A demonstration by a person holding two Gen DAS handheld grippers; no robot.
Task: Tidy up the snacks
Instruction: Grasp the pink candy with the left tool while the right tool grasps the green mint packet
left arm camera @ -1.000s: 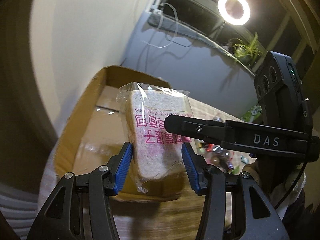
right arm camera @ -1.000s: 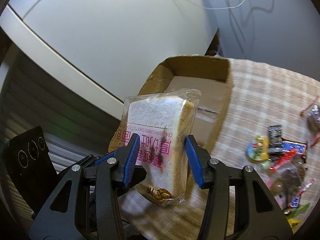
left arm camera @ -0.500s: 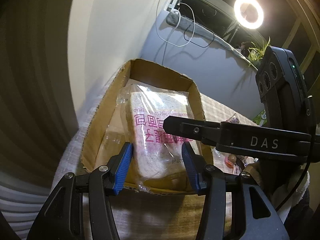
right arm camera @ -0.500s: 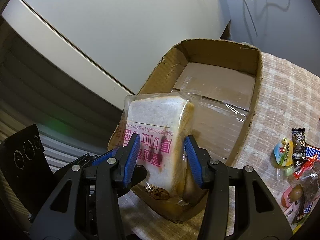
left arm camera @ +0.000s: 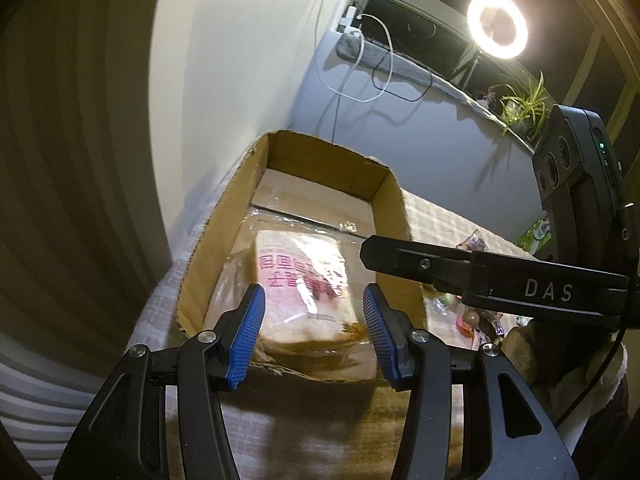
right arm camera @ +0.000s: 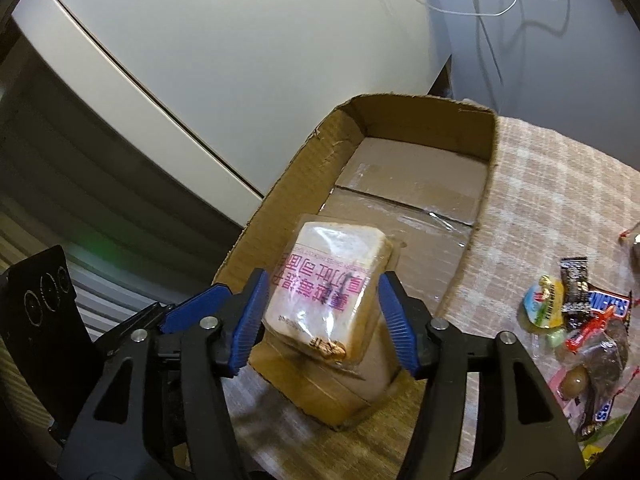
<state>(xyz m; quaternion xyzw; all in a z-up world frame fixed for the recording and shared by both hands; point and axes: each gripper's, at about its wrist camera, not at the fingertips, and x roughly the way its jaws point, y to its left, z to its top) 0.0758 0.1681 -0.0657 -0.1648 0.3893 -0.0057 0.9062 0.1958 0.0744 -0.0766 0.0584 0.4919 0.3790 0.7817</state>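
Note:
A bagged slice of bread with pink print (left arm camera: 304, 288) (right arm camera: 332, 288) lies inside the open cardboard box (left arm camera: 396, 196) (right arm camera: 436, 116), at its near end. My left gripper (left arm camera: 312, 328) is open just above the box's near wall, its blue pads apart from the bag. My right gripper (right arm camera: 322, 320) is open too, its pads on either side of the bag without touching it. The right gripper's arm (left arm camera: 480, 276) crosses the left wrist view beside the box.
A pile of loose wrapped snacks and candy bars (right arm camera: 580, 320) lies on the checked tablecloth (right arm camera: 540, 184) right of the box. A white wall and hanging cables (left arm camera: 360, 64) stand behind the box. A ring light (left arm camera: 497, 25) shines at upper right.
Both grippers carried the bread over the box, lowered it and opened. The bread has dropped from the pads and now rests in the box.

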